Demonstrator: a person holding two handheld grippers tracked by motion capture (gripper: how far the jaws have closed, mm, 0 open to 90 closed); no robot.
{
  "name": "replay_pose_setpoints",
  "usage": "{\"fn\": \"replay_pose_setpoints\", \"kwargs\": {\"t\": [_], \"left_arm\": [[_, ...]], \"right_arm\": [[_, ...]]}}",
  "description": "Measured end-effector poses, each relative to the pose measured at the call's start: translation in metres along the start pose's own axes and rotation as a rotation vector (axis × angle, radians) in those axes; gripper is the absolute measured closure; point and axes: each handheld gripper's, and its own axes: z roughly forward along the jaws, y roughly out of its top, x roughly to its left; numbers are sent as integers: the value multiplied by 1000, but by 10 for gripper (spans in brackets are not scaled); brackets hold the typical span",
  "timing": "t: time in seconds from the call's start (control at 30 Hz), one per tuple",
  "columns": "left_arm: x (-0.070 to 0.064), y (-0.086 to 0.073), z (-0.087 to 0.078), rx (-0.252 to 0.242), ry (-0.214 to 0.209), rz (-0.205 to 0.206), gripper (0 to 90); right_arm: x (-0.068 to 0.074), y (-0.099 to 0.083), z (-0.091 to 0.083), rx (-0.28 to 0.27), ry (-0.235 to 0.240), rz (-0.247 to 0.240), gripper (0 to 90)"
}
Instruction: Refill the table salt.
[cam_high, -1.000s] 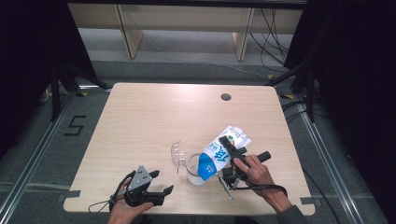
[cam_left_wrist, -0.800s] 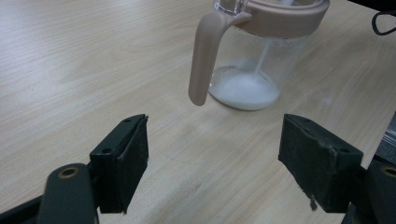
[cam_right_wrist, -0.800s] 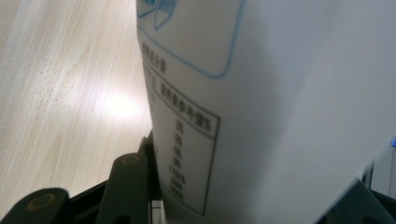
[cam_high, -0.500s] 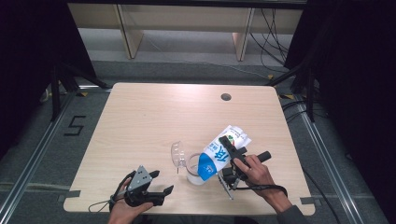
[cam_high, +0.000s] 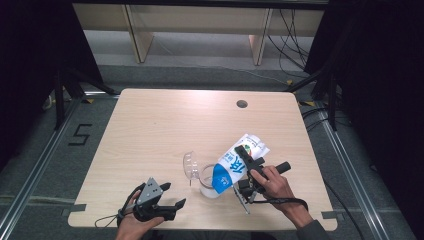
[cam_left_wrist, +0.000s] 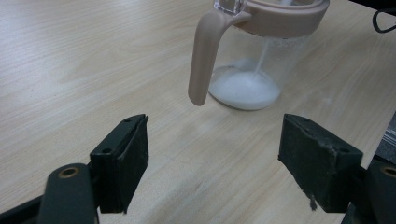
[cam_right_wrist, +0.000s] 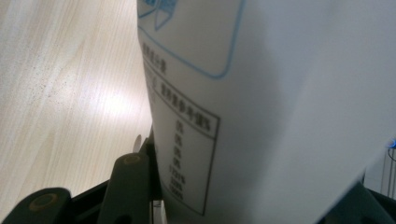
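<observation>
1. While my right gripper (cam_high: 248, 167) keeps its fingers clenched on the white-and-blue printed milk carton (cam_high: 239, 162), tipped spout-down over the clear plastic jug with a beige rim and handle (cam_left_wrist: 254, 51), I judge the pour is under way.
2. A thin white stream feeds a shallow pool in the jug, near the front of the pale wooden bench (cam_high: 165, 130).
3. My left gripper (cam_high: 165, 200) rests released nearby.
4. Next: a steady tilt, then righting.

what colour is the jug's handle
Dusty pink, matching the rim; the jug handle shows best in the left gripper view.
</observation>
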Motion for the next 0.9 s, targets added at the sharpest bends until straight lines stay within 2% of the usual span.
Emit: {"fn": "replay_pose_setpoints", "kwargs": {"t": [0.07, 0.1, 0.2, 0.23, 0.27, 0.37, 0.4, 0.47, 0.5, 0.53, 0.57, 0.67, 0.7, 0.73, 0.77, 0.8, 0.9], "left_arm": [[0, 0, 0, 2, 1, 0, 239], [1, 0, -1, 8, 0, 9, 239], [0, 0, 0, 3, 0, 2, 239], [0, 0, 0, 1, 1, -1, 239], [0, 0, 0, 0, -1, 1, 239], [0, 0, 0, 1, 1, -1, 239], [1, 0, 0, 2, 0, 4, 239], [1, 0, 0, 6, 0, 7, 239], [1, 0, 0, 5, 0, 7, 239], [1, 0, -1, 7, 0, 8, 240], [1, 0, 0, 6, -1, 7, 239], [1, 0, 0, -2, -2, 3, 239], [1, 0, 1, -3, -3, 2, 239], [1, 0, 1, -4, -5, 2, 239], [1, 0, 0, 4, -4, 7, 239], [1, 0, 1, 4, -7, -7, 239], [1, 0, 0, 8, -3, 4, 239]], "right_arm": [[0, 0, -1, 9, 9, -7, 540], [-3, 0, 0, -10, -5, -42, 541], [-4, 1, 0, -11, -8, -39, 542], [-1, 0, -1, 4, 5, -9, 544], [-4, 0, 0, -9, -4, -47, 544], [-4, 1, 0, -13, -15, -41, 544], [-1, 0, -1, 3, -2, -2, 545], [0, 0, 0, -3, -9, -6, 546], [-3, 1, 1, -20, -25, -39, 546], [0, 0, 0, -8, -17, 0, 546], [0, 0, -1, 8, 2, 3, 547], [0, 0, 0, 4, -1, -4, 548], [-3, 0, 0, -12, -11, -40, 549], [-1, 0, 0, 3, 1, -8, 548], [-3, 0, 0, -2, -1, -32, 548], [-4, 0, 0, 0, 1, -42, 548], [-4, 0, 0, -5, -6, -38, 549]]}}
